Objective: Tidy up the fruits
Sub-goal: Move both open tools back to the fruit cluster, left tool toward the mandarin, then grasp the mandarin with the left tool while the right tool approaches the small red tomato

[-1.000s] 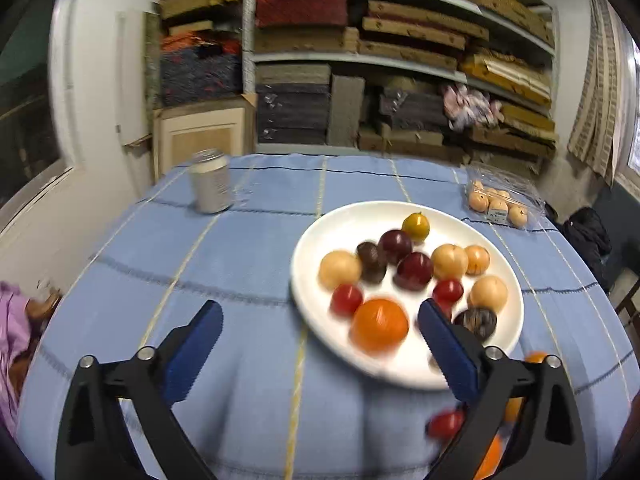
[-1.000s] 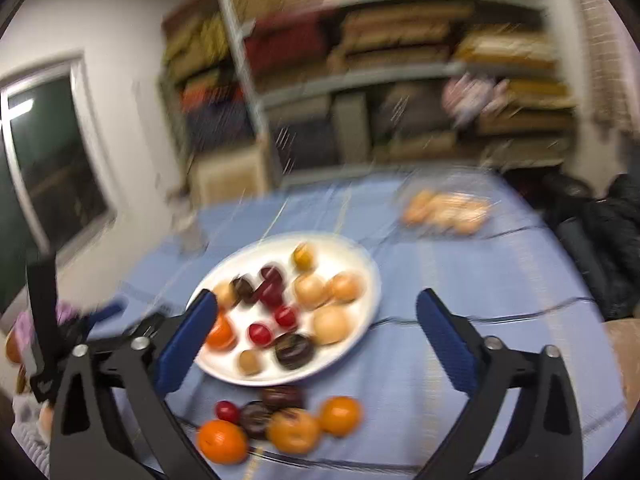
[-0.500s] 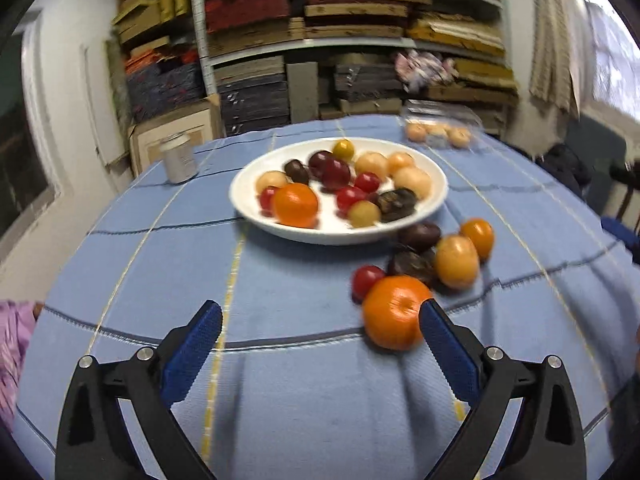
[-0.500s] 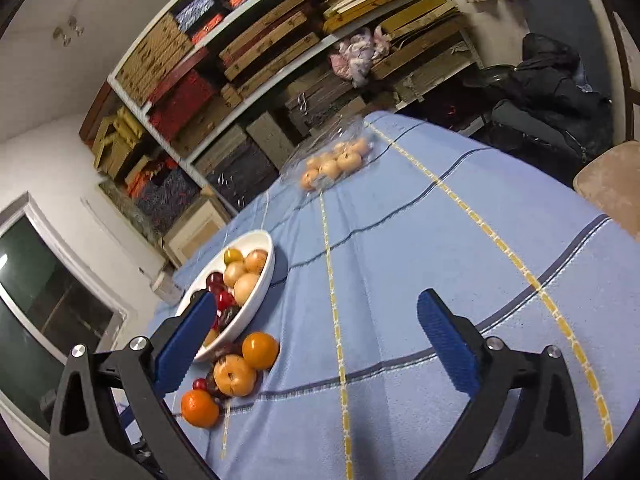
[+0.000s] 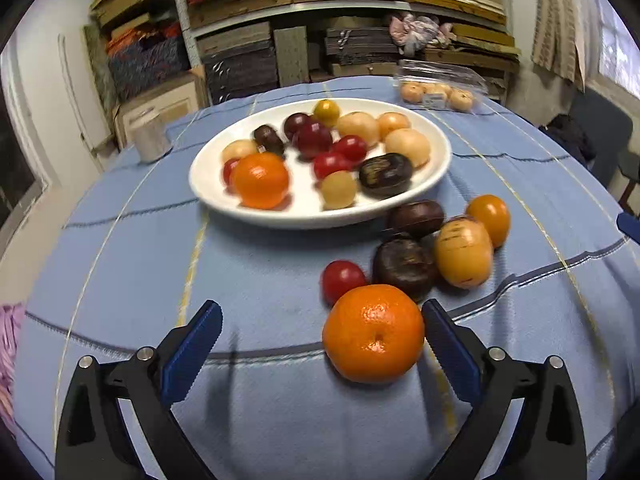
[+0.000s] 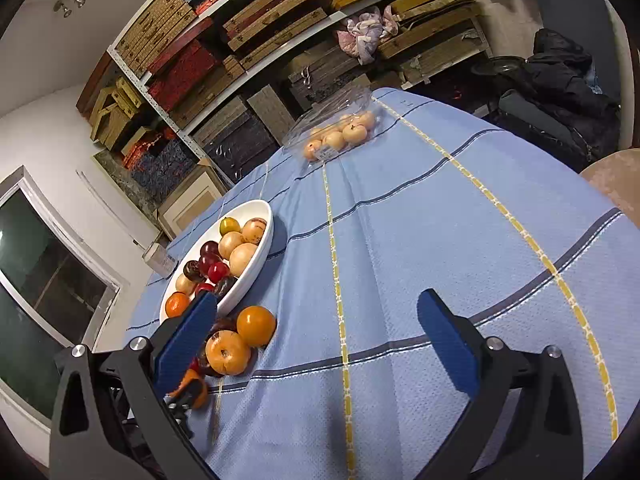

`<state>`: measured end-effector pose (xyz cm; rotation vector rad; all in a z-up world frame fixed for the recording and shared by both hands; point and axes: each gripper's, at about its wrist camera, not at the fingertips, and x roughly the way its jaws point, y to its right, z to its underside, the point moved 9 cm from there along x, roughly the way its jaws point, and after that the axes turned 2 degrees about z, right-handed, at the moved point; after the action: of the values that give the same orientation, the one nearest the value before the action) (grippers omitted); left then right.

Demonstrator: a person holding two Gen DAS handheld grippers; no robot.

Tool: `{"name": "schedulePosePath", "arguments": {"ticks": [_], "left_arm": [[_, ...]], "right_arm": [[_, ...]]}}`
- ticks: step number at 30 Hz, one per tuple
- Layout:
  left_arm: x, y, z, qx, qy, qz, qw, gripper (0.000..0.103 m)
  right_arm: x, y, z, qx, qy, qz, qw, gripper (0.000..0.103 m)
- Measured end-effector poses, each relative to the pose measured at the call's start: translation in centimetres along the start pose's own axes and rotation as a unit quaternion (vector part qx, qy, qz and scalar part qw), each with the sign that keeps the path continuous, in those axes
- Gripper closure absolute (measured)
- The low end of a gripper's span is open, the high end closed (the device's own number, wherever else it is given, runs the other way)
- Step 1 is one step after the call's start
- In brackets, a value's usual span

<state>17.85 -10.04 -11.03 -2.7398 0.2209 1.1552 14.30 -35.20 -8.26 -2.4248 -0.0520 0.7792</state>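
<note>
Orange mandarin (image 5: 373, 334) inside spread left tool (image 5: 322, 338)

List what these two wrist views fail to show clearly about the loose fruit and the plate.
- Right wrist view: the big orange is mostly hidden behind the right gripper's blue finger.
- Same view: the dark fruits beside the plate are nearly covered by that finger and the tan fruit.
- Left wrist view: the fruit in the clear pack is too small to identify.

Right gripper (image 6: 316, 336), jaws wide apart, over blue tablecloth (image 6: 420, 240) beside white plate (image 6: 262, 252) of fruit.
</note>
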Motion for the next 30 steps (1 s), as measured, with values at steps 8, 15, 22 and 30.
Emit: {"name": "schedulePosePath", "arguments": {"ticks": [8,15,22,30], "left_arm": [[-2.0,-4.3,2.3,-0.012,0.000,-0.026,0.9996,0.003],[-1.0,-3.8,2.3,-0.017,-0.013,0.002,0.9998,0.003],[-0.1,-3.6,2.2,-0.027,-0.026,0.013,0.9992,0.004],[0.5,-2.8,2.4,-0.020,-0.041,0.030,0.9985,0.030]], "right_arm": [[0.2,-0.7,0.5,-0.013,-0.010,-0.006,1.000,0.004],[0.4,-1.0,0.7,-0.027,-0.013,-0.001,1.000,0.004],[0.3,-0.7,0.6,-0.023,-0.013,0.001,1.000,0.004],[-1.1,0.2,-0.6,-0.003,0.018,-0.008,1.000,0.004]]}}
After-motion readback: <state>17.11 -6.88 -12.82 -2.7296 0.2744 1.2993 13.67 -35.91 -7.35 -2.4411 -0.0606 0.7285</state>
